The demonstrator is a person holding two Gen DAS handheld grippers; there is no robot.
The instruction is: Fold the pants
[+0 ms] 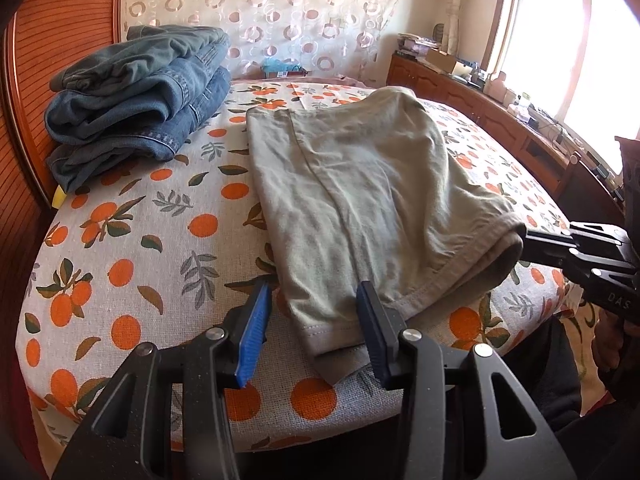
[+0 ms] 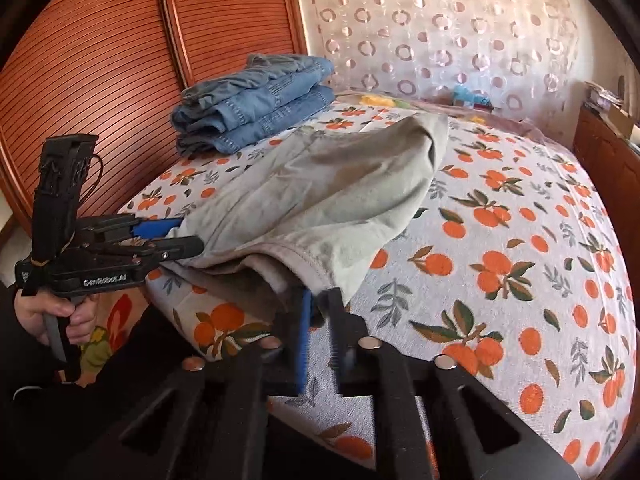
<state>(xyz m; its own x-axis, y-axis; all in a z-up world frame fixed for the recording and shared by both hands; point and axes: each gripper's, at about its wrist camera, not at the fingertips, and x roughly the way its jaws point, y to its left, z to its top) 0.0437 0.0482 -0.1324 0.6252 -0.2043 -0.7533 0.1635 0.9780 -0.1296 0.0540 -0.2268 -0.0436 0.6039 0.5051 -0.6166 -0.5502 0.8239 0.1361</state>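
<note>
Nearby, folded jeans stack beside khaki pants; wooden headboard behind.

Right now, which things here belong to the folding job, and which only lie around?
For the job: khaki pants; left gripper, open at their hem; right gripper, closed on their edge.
Lying about: stack of folded jeans; blue packet; cluttered sideboard.

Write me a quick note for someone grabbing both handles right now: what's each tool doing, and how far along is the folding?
Left tool: open, straddling the near hem of the pale green cotton pants.
Right tool: shut on the pants' other near corner.
Pants lie partly folded on the orange-print bedspread.
Done: folded blue denim jeans stacked near the headboard.
Left: finish folding the green pair, probably stack it.
</note>
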